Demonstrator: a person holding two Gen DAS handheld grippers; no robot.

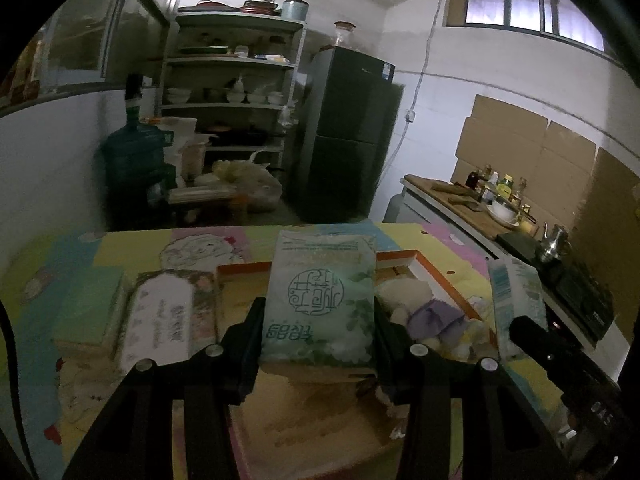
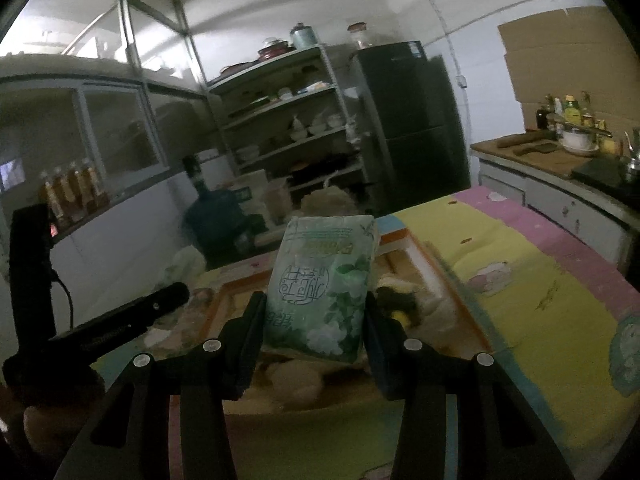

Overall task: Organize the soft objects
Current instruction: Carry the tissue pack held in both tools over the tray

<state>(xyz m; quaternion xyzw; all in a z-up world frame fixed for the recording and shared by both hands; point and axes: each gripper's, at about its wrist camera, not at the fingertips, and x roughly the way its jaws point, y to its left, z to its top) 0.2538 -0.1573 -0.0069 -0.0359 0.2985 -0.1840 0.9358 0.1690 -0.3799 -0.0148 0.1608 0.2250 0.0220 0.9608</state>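
Observation:
My left gripper (image 1: 318, 324) is shut on a pale green tissue pack (image 1: 320, 296) and holds it upright above an orange-rimmed tray (image 1: 436, 276). My right gripper (image 2: 316, 320) is shut on a second green tissue pack (image 2: 324, 284), also upright over the tray (image 2: 400, 236). That second pack and the right gripper show at the right of the left wrist view (image 1: 516, 304). A plush toy (image 1: 420, 304) with a purple part lies in the tray. A floral tissue pack (image 1: 168, 316) and a green pack (image 1: 90, 312) lie left of the tray.
The table has a colourful cartoon cloth (image 2: 532, 280). Behind it stand a shelf rack with dishes (image 1: 236, 92), a dark fridge (image 1: 344, 132) and a water jug (image 1: 136, 152). A counter with bottles and a bowl (image 1: 496, 200) runs along the right wall.

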